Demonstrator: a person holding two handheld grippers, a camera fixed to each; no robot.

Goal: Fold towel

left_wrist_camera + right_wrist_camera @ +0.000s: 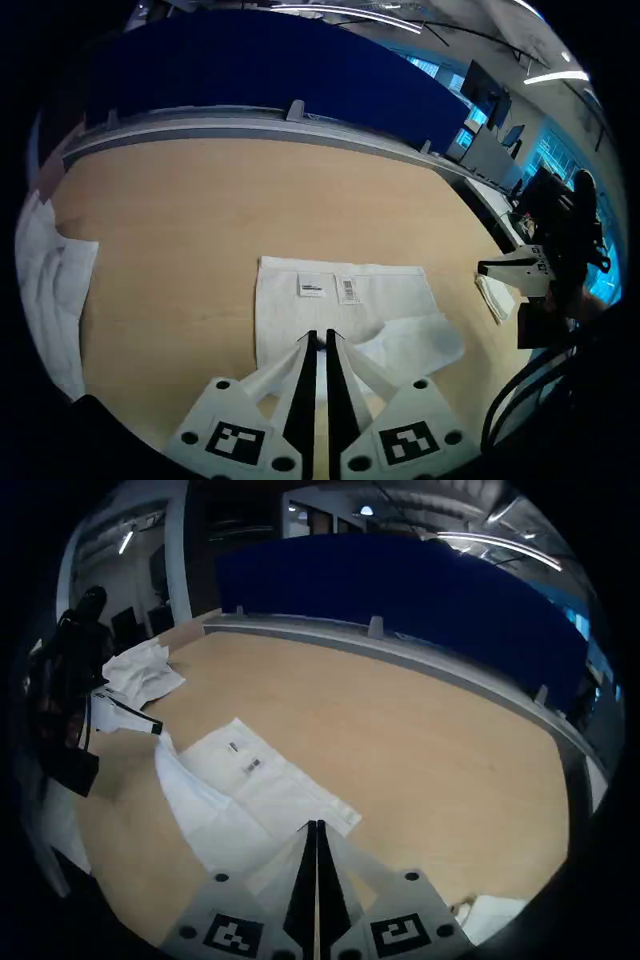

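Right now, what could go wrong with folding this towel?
The left tool seems to pinch just one edge of the towel, so it might slip out. The right tool is shut and looks off the towel, so that side may drag and fold crooked. The loose flap could bunch up.

Left tongs point(320, 340) tight on the towel point(388, 298), right tongs point(316, 826) tip to tip, both low, angled downward.
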